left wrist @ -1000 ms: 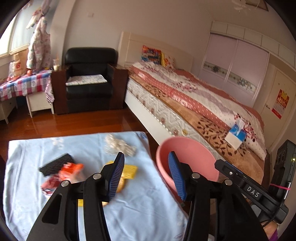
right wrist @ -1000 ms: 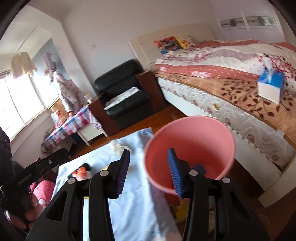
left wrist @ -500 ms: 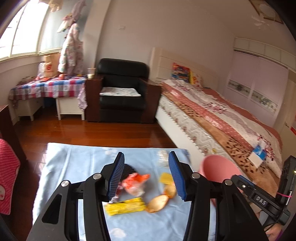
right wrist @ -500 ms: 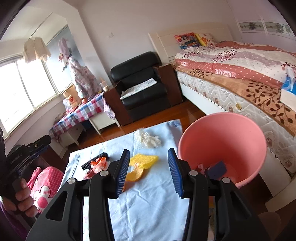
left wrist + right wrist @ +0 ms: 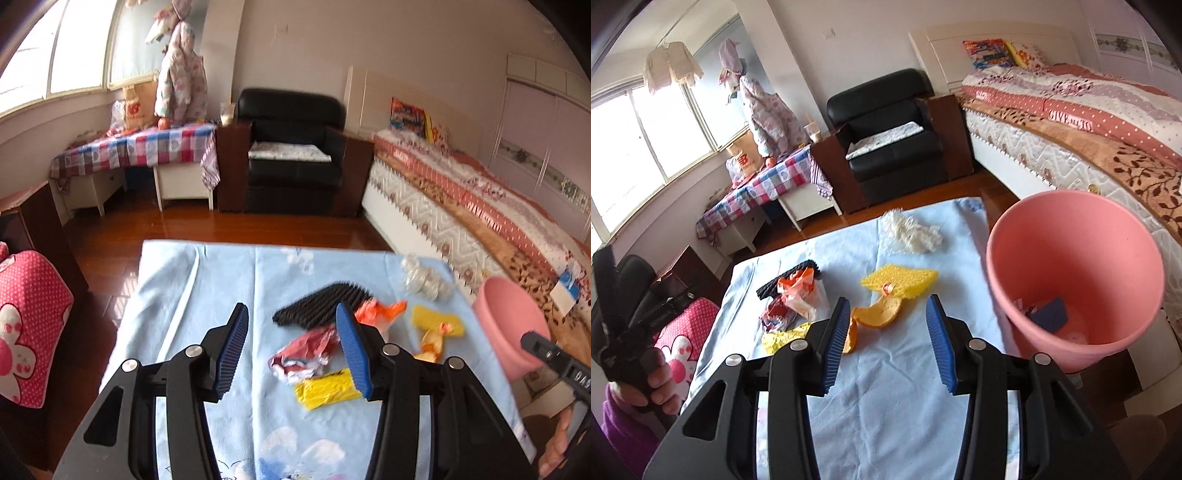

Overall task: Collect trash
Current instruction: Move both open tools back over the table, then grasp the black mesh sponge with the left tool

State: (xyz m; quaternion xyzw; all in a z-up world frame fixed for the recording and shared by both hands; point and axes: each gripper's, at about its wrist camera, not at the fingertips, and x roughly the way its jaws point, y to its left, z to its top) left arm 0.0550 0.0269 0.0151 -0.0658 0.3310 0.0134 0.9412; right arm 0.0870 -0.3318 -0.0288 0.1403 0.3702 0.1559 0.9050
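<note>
Your left gripper hangs over the pale blue cloth with its blue pads apart and nothing between them; the crumpled red and white wrapper lies on the cloth beyond the gap, and the yellow wrapper lies just beside the right pad. Farther out you have the black ridged piece, with the orange and white wrapper touching its right end; the yellow sponge sits to the right of that, and the white crumpled wad lies near the cloth's far corner. Your right gripper also stands open and empty above the cloth; the orange peel lies just ahead of its left pad. The pink bin stands off the cloth's right edge, close to the bed; some scraps, one dark blue, already lie at its bottom.
</note>
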